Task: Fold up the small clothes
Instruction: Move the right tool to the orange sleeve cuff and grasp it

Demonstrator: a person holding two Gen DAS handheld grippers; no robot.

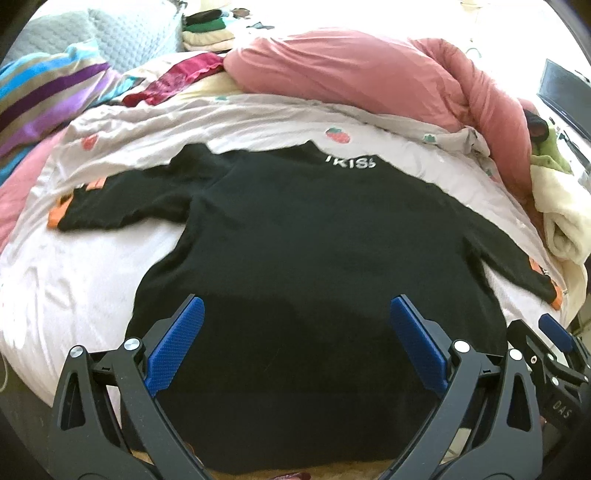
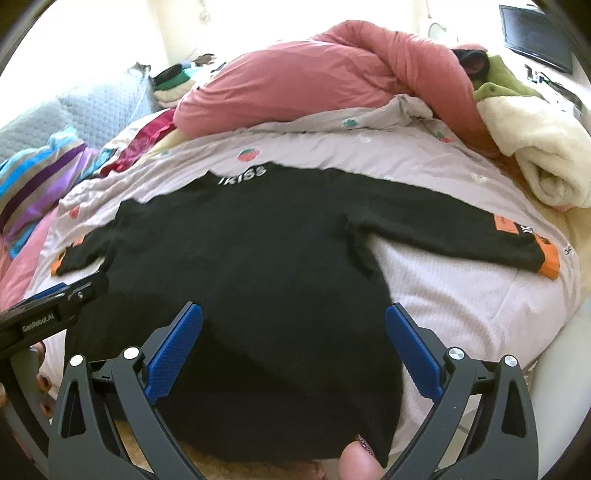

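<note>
Black sweater [image 1: 303,236] spread flat, back up, on pale strawberry-print bedsheet [image 1: 74,295], hem toward the cameras, collar away, white lettering "KISS" at the neck. Both sleeves out to the sides, each ending in an orange cuff [image 2: 548,262]; left sleeve bent and rumpled, right sleeve straighter. Left gripper [image 1: 297,314] above the hem, 2 blue pads wide apart, nothing between them. Right gripper [image 2: 293,317] likewise splayed wide over the lower right part of the sweater, holding nothing. Left gripper also visible at the left edge of the right wrist view, fingers of a hand [image 2: 42,384] wrapped round its handle. Fingertip [image 2: 358,461] at the bottom of that same view, touching or just beside the hem; cannot tell which. Behind the sweater: pink duvet [image 1: 351,70] heaped, striped blanket [image 1: 40,96] at left, cream blanket [image 2: 546,162] rolled at right, stack of folded clothes [image 1: 207,33] far back.
</note>
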